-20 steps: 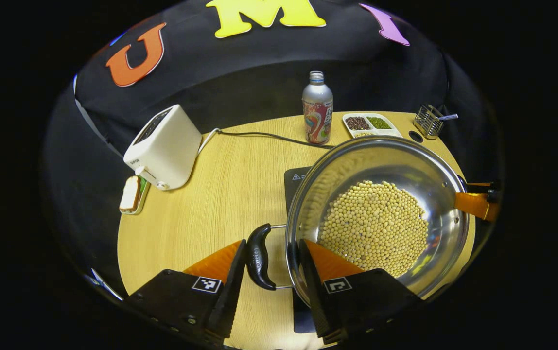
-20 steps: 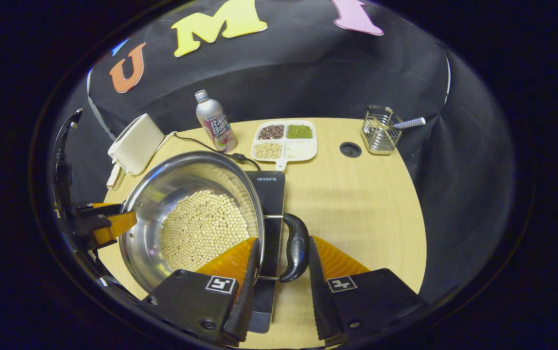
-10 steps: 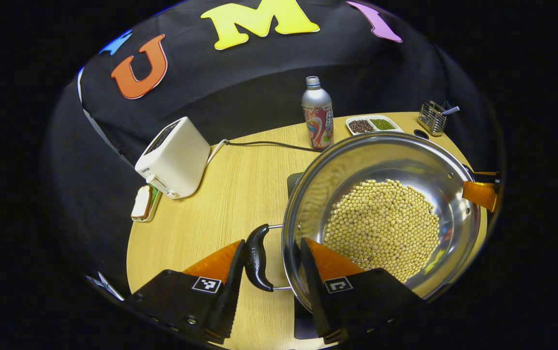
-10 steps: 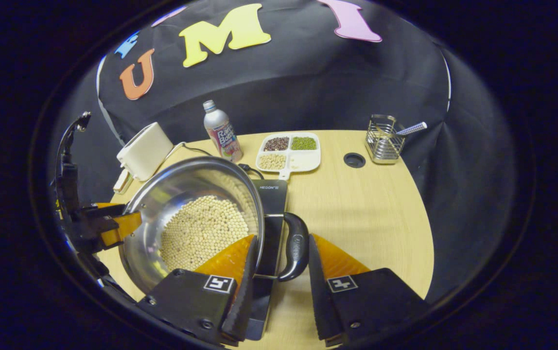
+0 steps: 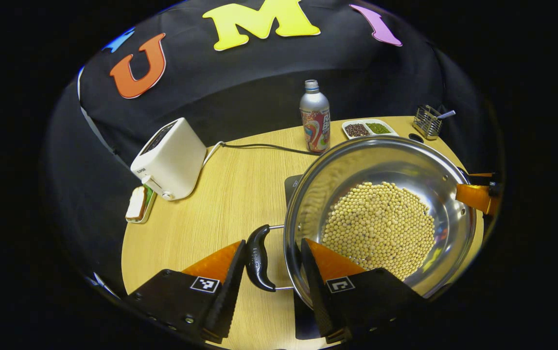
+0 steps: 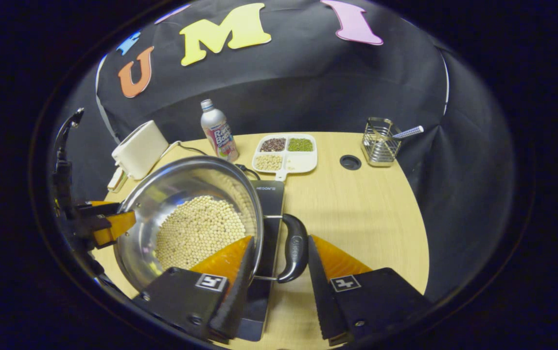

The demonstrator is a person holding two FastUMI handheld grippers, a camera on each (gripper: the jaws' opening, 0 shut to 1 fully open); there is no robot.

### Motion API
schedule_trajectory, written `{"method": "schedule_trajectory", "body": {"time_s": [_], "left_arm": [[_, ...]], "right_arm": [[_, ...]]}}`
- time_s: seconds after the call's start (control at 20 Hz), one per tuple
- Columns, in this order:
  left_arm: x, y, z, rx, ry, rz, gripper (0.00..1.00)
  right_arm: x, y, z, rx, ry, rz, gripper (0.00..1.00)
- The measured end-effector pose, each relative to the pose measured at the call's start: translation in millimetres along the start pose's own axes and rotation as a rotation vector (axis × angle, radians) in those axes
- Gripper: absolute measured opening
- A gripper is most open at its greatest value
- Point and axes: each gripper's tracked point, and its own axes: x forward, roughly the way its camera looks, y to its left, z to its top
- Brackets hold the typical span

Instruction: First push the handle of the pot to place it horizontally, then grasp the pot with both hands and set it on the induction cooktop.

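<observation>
Steel pot (image 5: pixel 446 160) of beans above black cooktop (image 6: pixel 270 199)

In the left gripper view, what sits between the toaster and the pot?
Bare wooden table lies between the white toaster and the steel pot in the left gripper view; the black cable runs behind that stretch, toward the bottle.

induction cooktop (image 6: pixel 268 204) mostly hidden under pot (image 6: pixel 162 194) — contact unclear
</observation>
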Motion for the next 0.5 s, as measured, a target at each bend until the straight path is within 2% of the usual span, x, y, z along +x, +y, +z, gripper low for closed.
{"method": "schedule_trajectory", "body": {"time_s": [0.05, 0.1, 0.15, 0.2, 0.25, 0.5], "left_arm": [[-2.5, 1.4, 5.2, -0.009, -0.030, -0.012, 0.67], [-8.6, 4.2, 11.0, -0.025, -0.060, -0.010, 0.71], [-12.8, 5.0, 17.3, -0.041, -0.095, -0.019, 0.94], [-18.3, 7.0, 19.9, -0.050, -0.120, -0.024, 1.00], [-25.5, 8.4, 20.7, -0.056, -0.135, -0.028, 0.97], [-54.3, 17.6, 22.3, -0.076, -0.210, -0.033, 0.97]], "right_arm": [[1.7, 1.5, -3.8, 0.015, -0.007, 0.009, 0.80], [-5.0, -2.0, -4.3, 0.026, -0.020, -0.008, 0.81], [-8.5, -6.4, -3.1, 0.031, -0.045, -0.030, 0.80], [-15.4, -8.0, 0.9, 0.033, -0.071, -0.039, 0.78], [-22.2, -7.2, 2.1, 0.031, -0.088, -0.047, 0.77], [-57.5, -1.7, 12.9, 0.017, -0.174, -0.070, 0.77]]}}
